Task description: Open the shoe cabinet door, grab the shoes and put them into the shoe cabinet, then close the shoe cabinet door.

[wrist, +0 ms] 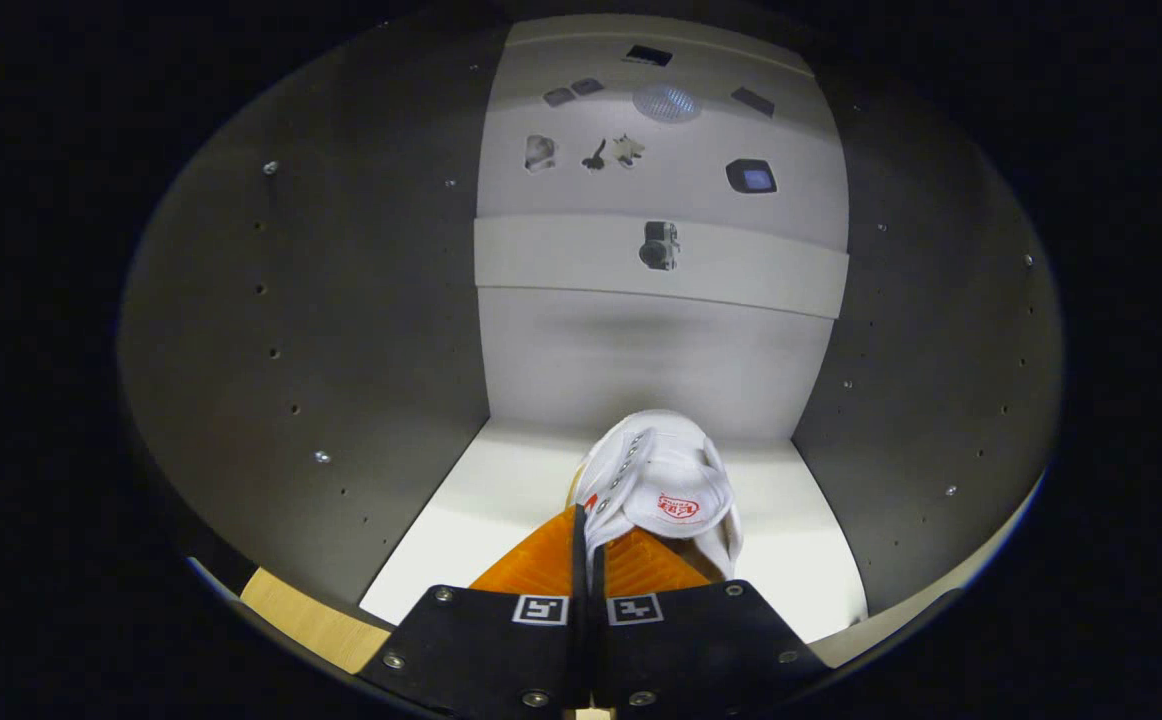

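The gripper (587, 545) has its ribbed fingers drawn nearly together, pinching the thin laced edge of a white shoe (666, 485) between them. The shoe is soft canvas with a rounded toe, a padded tongue bearing a red patch, and a row of metal eyelets. It hangs just over the smooth white bottom shelf (461, 530) inside the shoe cabinet (321, 330), whose flat side walls are dotted with small peg holes.
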The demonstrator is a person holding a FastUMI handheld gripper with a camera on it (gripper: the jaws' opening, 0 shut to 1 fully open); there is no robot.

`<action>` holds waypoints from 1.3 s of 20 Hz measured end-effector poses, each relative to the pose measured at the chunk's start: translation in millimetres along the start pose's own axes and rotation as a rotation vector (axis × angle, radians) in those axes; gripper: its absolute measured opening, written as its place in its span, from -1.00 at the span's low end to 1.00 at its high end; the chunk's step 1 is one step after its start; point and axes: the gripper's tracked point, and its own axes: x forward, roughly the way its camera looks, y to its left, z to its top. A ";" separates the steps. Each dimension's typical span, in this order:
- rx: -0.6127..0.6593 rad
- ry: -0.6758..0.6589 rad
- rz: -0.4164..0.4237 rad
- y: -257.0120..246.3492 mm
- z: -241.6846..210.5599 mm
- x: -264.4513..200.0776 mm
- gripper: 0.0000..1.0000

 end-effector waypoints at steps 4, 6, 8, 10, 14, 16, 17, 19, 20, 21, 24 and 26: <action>0.045 0.057 -0.010 -3.6 -15.1 18.7 -1.00; 0.028 0.050 -0.021 -4.2 -15.6 18.3 -0.87; 0.011 0.040 -0.033 -1.4 -13.4 14.8 -0.73; 0.030 0.036 -0.029 -1.3 -13.4 6.9 -0.59; 0.051 -0.025 -0.052 -7.3 2.7 -13.7 -0.51; 0.069 -0.066 -0.044 -3.9 13.3 -34.4 -0.51; 0.076 -0.081 -0.040 -1.6 16.3 -46.2 -0.51; 0.060 -0.119 -0.038 3.6 23.0 -77.5 -0.51; 0.054 -0.146 -0.032 8.3 26.5 -94.4 -0.50; 0.054 -0.168 -0.025 13.6 26.8 -113.8 -0.51; 0.044 -0.238 -0.023 23.1 20.3 -174.3 -0.51; 0.055 -0.272 -0.026 28.5 8.3 -215.3 -0.51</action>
